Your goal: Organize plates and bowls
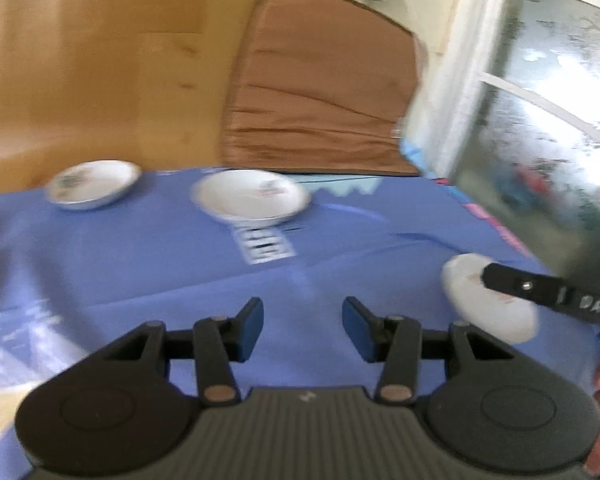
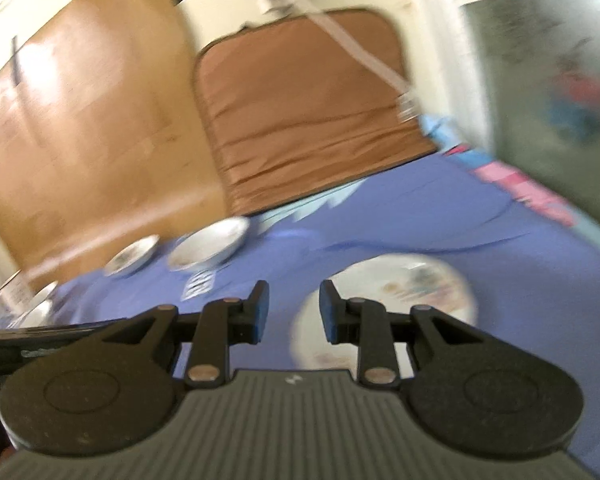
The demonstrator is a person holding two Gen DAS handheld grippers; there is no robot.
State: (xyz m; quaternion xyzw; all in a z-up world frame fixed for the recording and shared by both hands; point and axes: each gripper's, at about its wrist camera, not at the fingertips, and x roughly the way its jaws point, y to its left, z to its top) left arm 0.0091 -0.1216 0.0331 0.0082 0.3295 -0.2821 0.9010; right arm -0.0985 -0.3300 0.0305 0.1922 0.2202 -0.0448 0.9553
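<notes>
The left hand-held gripper (image 1: 303,330) has its blue-padded fingers (image 1: 252,330) spread apart with nothing between them, only the blue cloth (image 1: 140,264) of the counter showing in the gap. The right hand-held gripper (image 2: 293,312) is likewise parted, a little narrower, and pinches nothing. Its right finger (image 2: 332,314) overlaps the near-left rim of a white patterned plate (image 2: 412,292) in the picture, but the blur hides whether it touches the rim or hangs just above it.

That plate lies flat on the blue cloth (image 2: 420,220), just ahead and to the right of the right hand-held gripper. In the left wrist view the same plate (image 1: 480,308) sits at the right side, with the dark body of the right hand-held gripper (image 1: 540,292) reaching in over it.

Farther off, near the far edge of the counter, stand two white bowls side by side and apart. One with a coloured motif (image 1: 94,186) is on the left, and a larger one with a red mark inside (image 1: 254,198) is nearer the middle, just beyond a white printed patch (image 1: 266,244) on the cloth. The right wrist view shows the two bowls (image 2: 210,246) at the far left of the cloth.

Behind the counter a brown cushion (image 1: 320,88) stands beside a wooden panel (image 1: 92,60), with a frosted glass door (image 1: 548,100) to the right.
</notes>
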